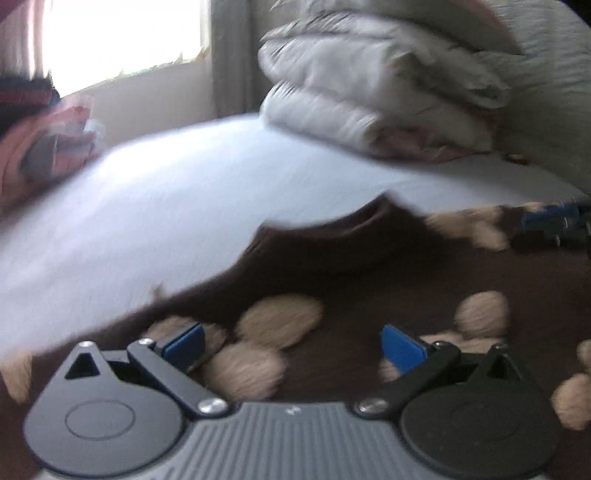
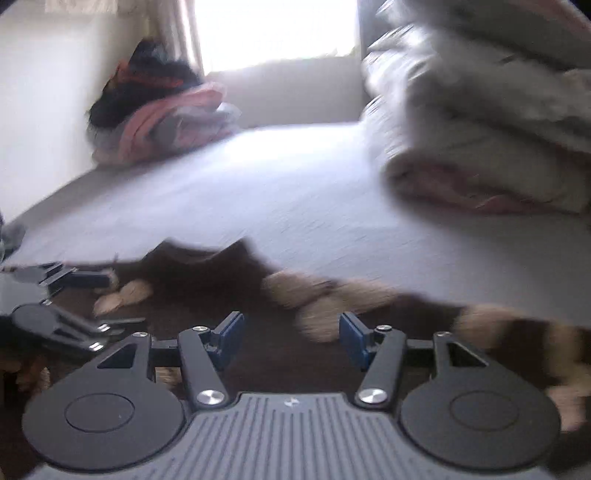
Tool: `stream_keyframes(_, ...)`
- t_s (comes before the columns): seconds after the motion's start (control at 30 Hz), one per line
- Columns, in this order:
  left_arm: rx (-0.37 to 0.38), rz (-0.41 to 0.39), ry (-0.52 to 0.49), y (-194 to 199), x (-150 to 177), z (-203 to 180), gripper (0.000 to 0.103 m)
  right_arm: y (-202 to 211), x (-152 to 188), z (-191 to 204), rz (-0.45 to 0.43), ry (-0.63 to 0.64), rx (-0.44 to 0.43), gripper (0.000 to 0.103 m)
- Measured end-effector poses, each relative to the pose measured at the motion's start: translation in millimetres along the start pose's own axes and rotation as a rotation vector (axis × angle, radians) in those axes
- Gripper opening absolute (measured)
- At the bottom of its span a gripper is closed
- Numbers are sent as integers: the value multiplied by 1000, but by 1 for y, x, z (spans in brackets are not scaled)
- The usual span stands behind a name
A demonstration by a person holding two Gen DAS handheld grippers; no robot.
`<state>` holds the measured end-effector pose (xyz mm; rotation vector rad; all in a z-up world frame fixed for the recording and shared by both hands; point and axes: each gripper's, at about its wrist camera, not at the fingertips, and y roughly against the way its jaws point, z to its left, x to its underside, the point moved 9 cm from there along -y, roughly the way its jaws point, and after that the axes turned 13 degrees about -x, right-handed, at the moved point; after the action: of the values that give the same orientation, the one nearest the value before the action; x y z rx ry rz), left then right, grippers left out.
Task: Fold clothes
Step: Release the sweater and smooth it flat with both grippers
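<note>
Lying flat, brown spotted garment (image 2: pixel 207 273), neckline facing window (image 2: pixel 273 33)

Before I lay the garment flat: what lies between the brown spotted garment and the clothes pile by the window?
Only bare white sheet, seen from the right wrist.

- left gripper (image 1: pixel 291 343): jaws wide apart, nothing between, angled down over brown garment (image 1: pixel 332 266)
- right gripper (image 2: pixel 291 332): jaws apart, empty, above same garment

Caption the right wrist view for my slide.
Right gripper, jaws open, over a brown spotted garment on a white bed.
</note>
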<state>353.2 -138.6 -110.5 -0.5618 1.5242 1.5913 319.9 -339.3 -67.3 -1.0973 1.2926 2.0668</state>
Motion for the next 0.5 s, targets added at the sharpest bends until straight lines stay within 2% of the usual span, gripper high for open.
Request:
stream_keyframes(0.07,12,-2,35,-10,-6,10,103,-31,4,7,48,11,7,60)
stream_keyframes(0.13,7,0,7,-23,-11,12,103,-58,5,12,74,38,40,62)
stream_keyframes(0.2,26,9,11,-36,-16,15,103,-76,-2,12,52,70,75,66)
stream_keyframes(0.27,32,6,19,-45,-22,19,103,-91,-13,8,44,53,96,76)
stream_keyframes(0.33,25,0,13,-54,-28,20,103,-104,-24,5,33,51,124,80)
stream_keyframes(0.43,50,42,83,-65,-34,26,103,-117,-32,1,13,27,147,81)
stream_keyframes(0.5,23,47,88,-56,-33,25,103,-108,-34,-2,-11,-13,154,81)
